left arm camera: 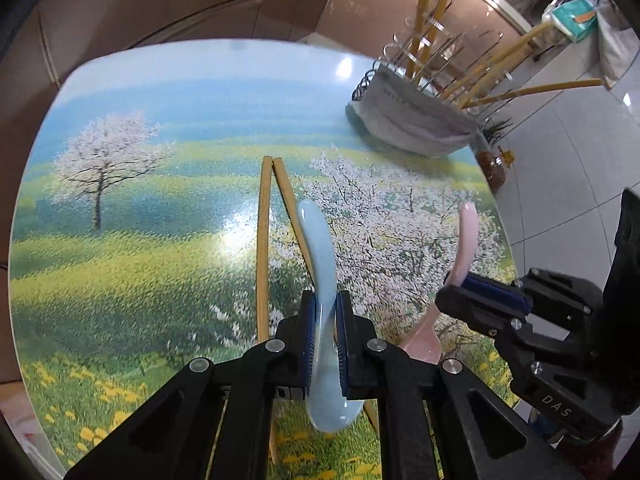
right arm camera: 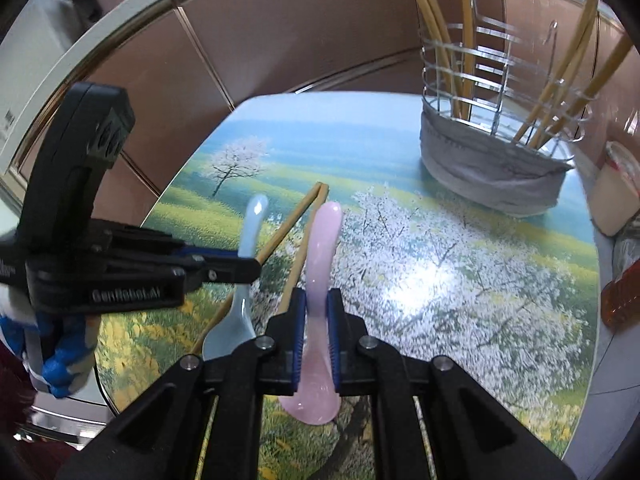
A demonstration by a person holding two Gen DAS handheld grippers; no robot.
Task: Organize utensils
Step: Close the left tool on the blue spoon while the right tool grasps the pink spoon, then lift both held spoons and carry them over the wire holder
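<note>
Wire rack (right arm camera: 492,120) w/ chopsticks (right arm camera: 460,40) inside.

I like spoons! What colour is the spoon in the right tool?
Pink spoon, seen best in the right wrist view.

A glossy pale-blue ceramic spoon (left arm camera: 320,264) stands handle-up at 6 o'clock. A glossy pink ceramic spoon (right arm camera: 320,280) does likewise. Two bamboo chopsticks (left arm camera: 264,248) lie flat, tips meeting toward 12.
</note>
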